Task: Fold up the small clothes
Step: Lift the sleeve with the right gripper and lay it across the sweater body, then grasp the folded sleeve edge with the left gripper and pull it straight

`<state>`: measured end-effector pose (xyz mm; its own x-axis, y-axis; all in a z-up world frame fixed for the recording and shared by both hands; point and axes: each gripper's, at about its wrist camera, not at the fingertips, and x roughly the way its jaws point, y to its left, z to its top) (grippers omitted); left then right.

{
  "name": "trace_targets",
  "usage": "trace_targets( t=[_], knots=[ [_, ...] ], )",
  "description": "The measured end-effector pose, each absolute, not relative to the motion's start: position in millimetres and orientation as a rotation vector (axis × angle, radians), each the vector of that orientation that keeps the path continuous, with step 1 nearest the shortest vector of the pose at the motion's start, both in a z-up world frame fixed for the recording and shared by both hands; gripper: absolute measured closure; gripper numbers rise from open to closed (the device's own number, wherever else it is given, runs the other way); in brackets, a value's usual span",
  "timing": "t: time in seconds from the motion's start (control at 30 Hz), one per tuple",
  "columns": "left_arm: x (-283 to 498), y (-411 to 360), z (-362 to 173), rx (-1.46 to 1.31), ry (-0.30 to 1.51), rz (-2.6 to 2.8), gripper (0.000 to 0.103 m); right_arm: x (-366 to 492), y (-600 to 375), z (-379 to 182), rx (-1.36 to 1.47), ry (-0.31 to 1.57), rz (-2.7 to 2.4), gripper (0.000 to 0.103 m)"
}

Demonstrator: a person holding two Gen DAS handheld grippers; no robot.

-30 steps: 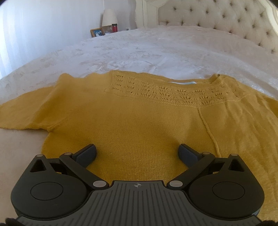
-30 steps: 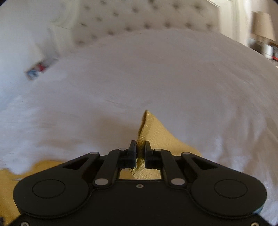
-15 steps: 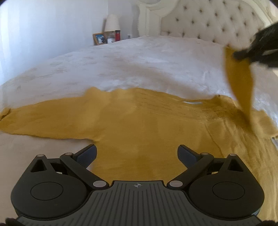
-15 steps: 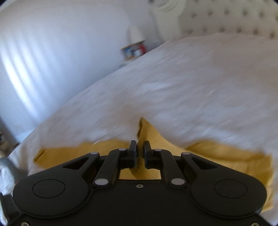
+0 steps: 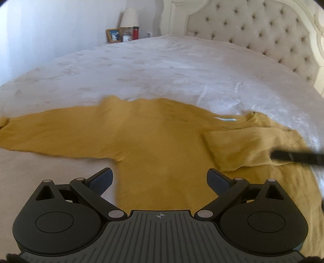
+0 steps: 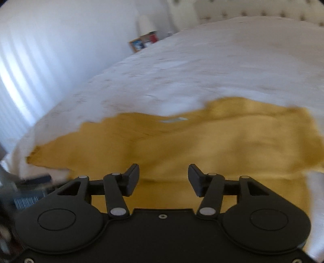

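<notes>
A mustard-yellow knit sweater (image 5: 158, 141) lies flat on the white bed (image 5: 162, 66). Its left sleeve (image 5: 40, 135) stretches out to the left. Its right sleeve (image 5: 232, 149) is folded over onto the body. My left gripper (image 5: 160, 179) is open and empty above the sweater's lower body. My right gripper (image 6: 163, 177) is open and empty above the sweater (image 6: 202, 141); it shows as a dark blurred bar (image 5: 297, 156) at the right edge of the left wrist view.
A tufted headboard (image 5: 263, 34) stands at the far end of the bed. A nightstand with a lamp (image 5: 129, 18), a picture frame (image 5: 114, 35) and a red bottle (image 5: 136, 33) is at the back left.
My right gripper carried the right sleeve over the sweater's body, laid it down folded, and opened. My left gripper stayed open and drifted a little left.
</notes>
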<state>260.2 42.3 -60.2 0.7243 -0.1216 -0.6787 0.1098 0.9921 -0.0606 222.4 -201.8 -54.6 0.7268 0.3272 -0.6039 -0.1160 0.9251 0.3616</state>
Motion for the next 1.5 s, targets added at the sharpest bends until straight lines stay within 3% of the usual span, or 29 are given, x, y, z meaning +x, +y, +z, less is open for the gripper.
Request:
trace_targets(
  t=[0.2, 0.3, 0.47, 0.67, 0.77, 0.83, 1.27, 1.5],
  knots=[
    [287, 7, -70, -0.013, 0.772, -0.2, 0.003, 180, -241, -73, 0.297, 0.679, 0.151, 0.042],
    [300, -8, -77, 0.006, 0.792, -0.218, 0.016, 166, -248, -79, 0.272, 0.65, 0.143, 0.041],
    [321, -29, -91, 0.008, 0.846, -0.239, 0.018, 157, -248, -86, 0.239, 0.603, 0.169, 0.037],
    [333, -47, -104, 0.011, 0.869, -0.262, 0.035, 145, -245, -93, 0.224, 0.565, 0.212, 0.037],
    [336, -53, -103, 0.027, 0.858, -0.241, 0.059, 144, -242, -96, 0.208, 0.564, 0.225, 0.037],
    [336, -55, -99, 0.026, 0.835, -0.277, 0.097, 144, -243, -96, 0.216, 0.566, 0.229, 0.037],
    [327, -20, 2, 0.001, 0.612, -0.315, 0.096, 140, -243, -94, 0.228, 0.565, 0.212, 0.037],
    [338, 14, -1, 0.028, 0.626, -0.207, 0.096, 140, -241, -97, 0.222, 0.58, 0.212, 0.036]
  ],
)
